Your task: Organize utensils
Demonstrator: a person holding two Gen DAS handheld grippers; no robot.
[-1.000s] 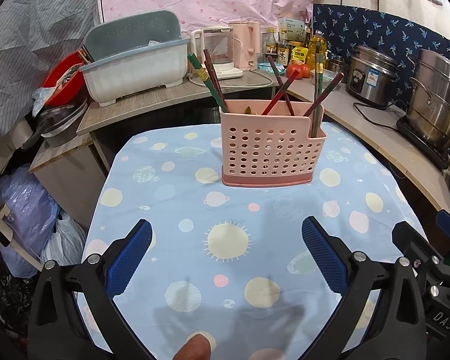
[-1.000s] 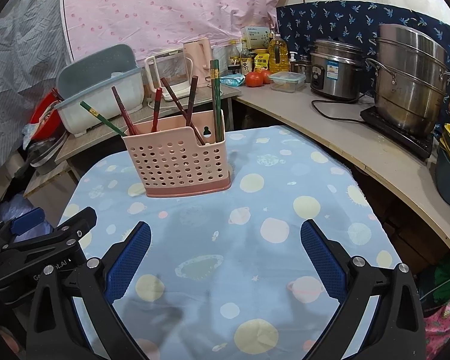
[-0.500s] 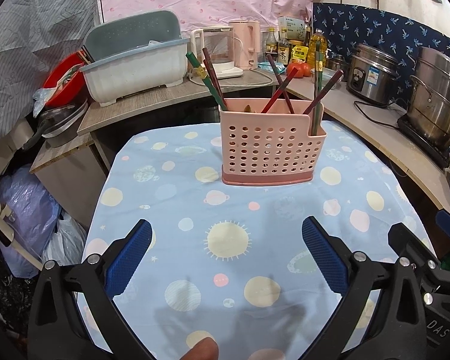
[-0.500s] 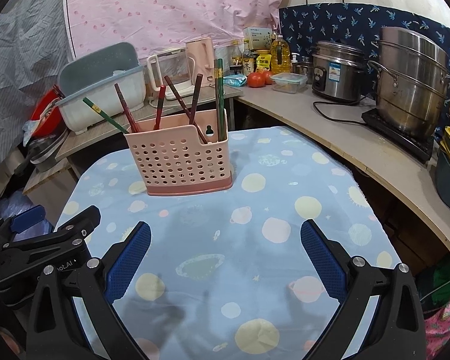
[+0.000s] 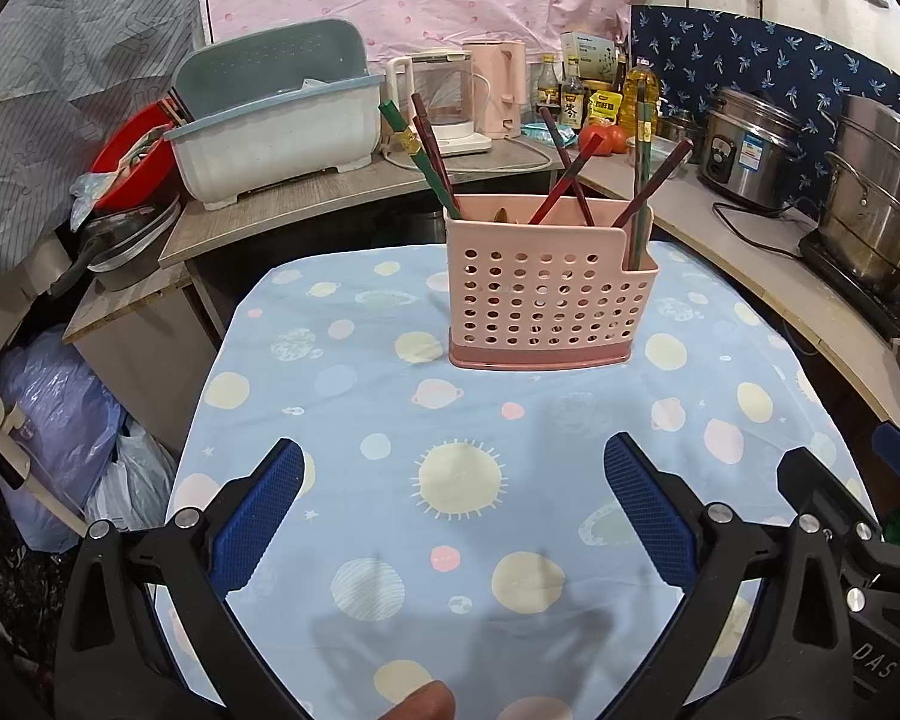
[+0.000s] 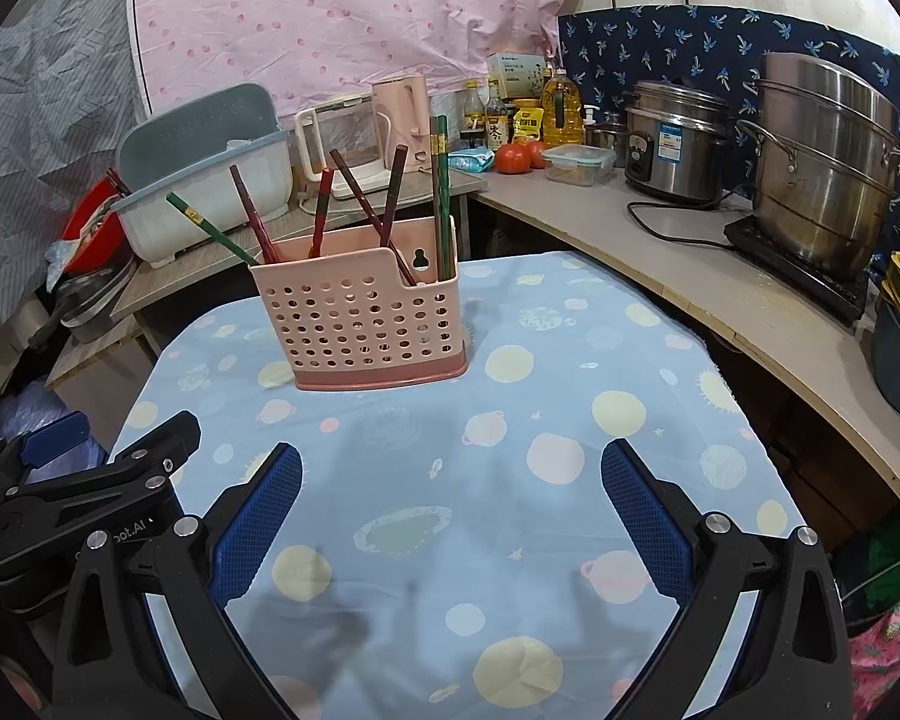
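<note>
Hovering low over the tablecloth [image 5: 450, 396], left gripper [image 5: 453, 510] and right gripper [image 6: 450, 510] both spread wide, empty, nothing between the pads. Beyond, pink holder [image 5: 549, 282] stands upright mid-table; chopsticks [image 6: 441, 192] lean in its compartments, splayed because loose. Likely sorted; grippers apart from holder.
</note>
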